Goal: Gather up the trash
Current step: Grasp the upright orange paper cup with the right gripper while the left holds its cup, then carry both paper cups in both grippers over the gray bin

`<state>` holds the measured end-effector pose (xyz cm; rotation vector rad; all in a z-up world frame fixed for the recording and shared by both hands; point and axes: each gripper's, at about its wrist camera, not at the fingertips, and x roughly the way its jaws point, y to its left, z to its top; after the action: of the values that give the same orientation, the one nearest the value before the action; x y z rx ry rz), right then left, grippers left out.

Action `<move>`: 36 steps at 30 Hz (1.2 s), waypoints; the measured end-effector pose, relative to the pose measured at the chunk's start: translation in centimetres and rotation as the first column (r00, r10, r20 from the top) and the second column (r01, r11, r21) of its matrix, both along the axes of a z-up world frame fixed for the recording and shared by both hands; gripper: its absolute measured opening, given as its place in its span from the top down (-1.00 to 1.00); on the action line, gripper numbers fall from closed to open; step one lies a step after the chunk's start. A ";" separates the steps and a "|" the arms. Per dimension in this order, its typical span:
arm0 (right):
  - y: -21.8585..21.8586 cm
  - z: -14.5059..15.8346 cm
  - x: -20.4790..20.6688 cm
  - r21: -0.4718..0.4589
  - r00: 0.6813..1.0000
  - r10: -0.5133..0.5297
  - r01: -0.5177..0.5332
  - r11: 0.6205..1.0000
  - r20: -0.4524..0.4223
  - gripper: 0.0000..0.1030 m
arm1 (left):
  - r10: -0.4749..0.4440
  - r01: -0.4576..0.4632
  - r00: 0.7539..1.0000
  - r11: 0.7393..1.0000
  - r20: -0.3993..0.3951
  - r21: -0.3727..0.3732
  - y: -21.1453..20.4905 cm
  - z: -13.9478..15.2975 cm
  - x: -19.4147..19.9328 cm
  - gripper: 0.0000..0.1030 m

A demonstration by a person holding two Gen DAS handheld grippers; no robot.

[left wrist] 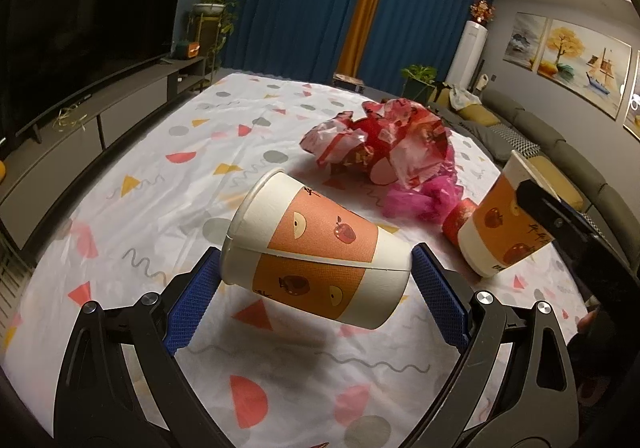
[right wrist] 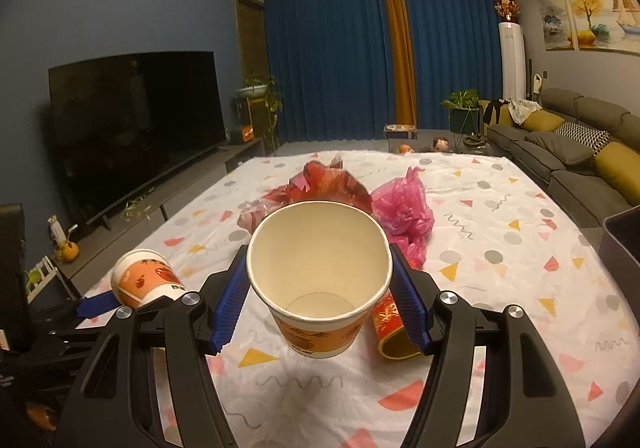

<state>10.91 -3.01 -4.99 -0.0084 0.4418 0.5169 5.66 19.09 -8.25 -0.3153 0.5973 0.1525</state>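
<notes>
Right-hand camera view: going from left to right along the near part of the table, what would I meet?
Sideways paper cup in the other jaws → upright open cup → small red tube lying down → grey bin edge.

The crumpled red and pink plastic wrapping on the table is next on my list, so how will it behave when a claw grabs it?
The crumpled red and pink plastic wrapping looks thin and creased, so it will probably be floppy and squash under the pads. It seems very light for its bulk. Being a loose heap of pieces, a grab may lift only part and leave the rest on the white patterned tablecloth.
</notes>
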 end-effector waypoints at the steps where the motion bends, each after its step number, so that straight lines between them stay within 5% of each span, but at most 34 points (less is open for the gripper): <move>1: -0.3 0.2 -0.2 0.004 1.000 0.000 0.000 1.000 0.004 -0.26 | -0.001 0.001 1.000 1.000 0.001 0.003 -0.2 0.1 -0.1 -0.80; 18: -7.5 2.4 -2.5 0.065 0.994 -0.094 0.090 0.994 0.048 -0.26 | -0.062 0.059 0.997 0.997 0.041 0.052 -5.0 2.7 -0.6 -0.80; 36: -17.3 3.2 -2.5 0.097 0.963 -0.259 0.252 0.963 0.072 -0.26 | -0.234 0.227 0.970 0.969 0.072 0.096 -15.1 4.8 2.7 -0.80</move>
<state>8.39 -20.31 -1.77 0.1090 0.3311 0.2792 8.34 3.99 -3.49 -0.1644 0.5389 -0.0582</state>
